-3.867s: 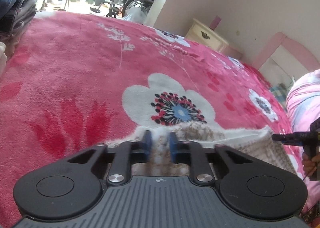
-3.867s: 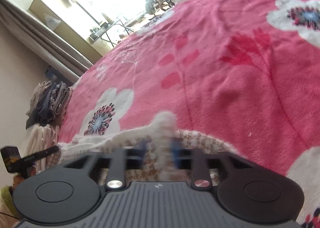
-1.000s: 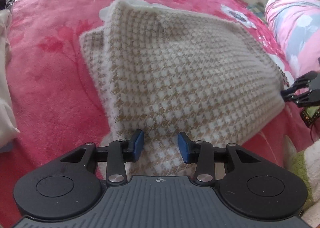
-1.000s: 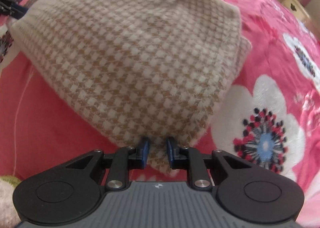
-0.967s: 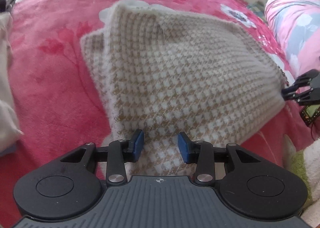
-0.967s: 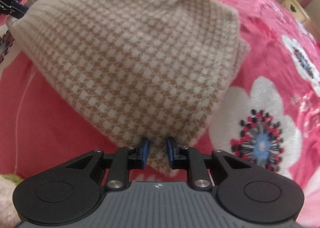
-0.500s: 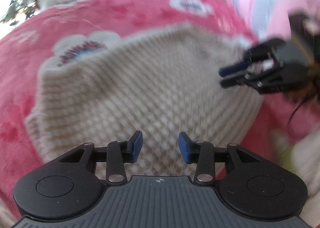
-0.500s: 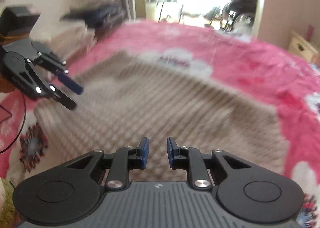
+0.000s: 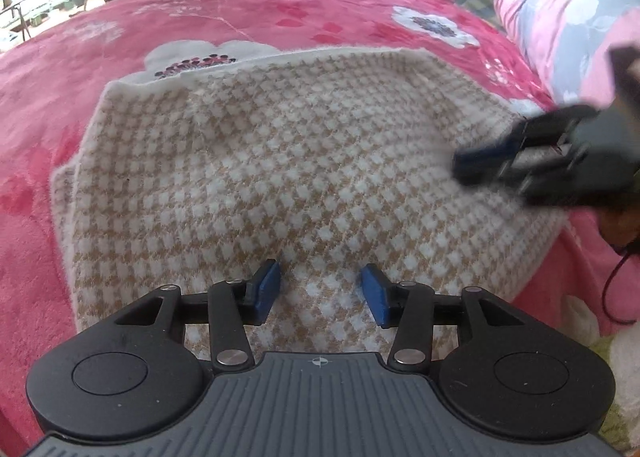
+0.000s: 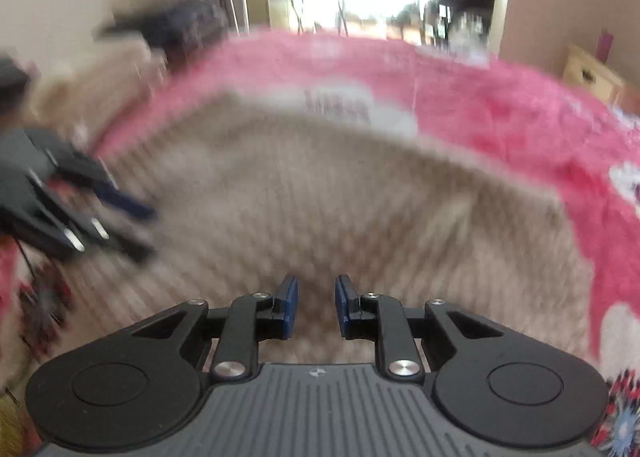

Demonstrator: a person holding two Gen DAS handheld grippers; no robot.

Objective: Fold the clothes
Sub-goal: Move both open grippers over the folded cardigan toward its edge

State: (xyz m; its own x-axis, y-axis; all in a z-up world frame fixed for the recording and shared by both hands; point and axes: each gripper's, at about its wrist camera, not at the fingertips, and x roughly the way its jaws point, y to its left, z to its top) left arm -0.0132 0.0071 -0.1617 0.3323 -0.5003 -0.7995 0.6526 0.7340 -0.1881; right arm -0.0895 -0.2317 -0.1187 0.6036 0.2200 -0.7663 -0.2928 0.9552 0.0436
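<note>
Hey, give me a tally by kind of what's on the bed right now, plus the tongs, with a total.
Checked beige-and-white garment: 1
Pink floral blanket: 1
Pink-and-blue bedding roll: 1
Tongs: 2, left tongs, opening with nothing pinched, and right tongs, a narrow gap
Total: 5

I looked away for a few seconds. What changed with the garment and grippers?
The checked garment, first pinched at its edge by both grippers, now lies folded on the blanket. Left gripper has let go, jaws opening; right gripper is empty too. The pillow stayed put.
</note>
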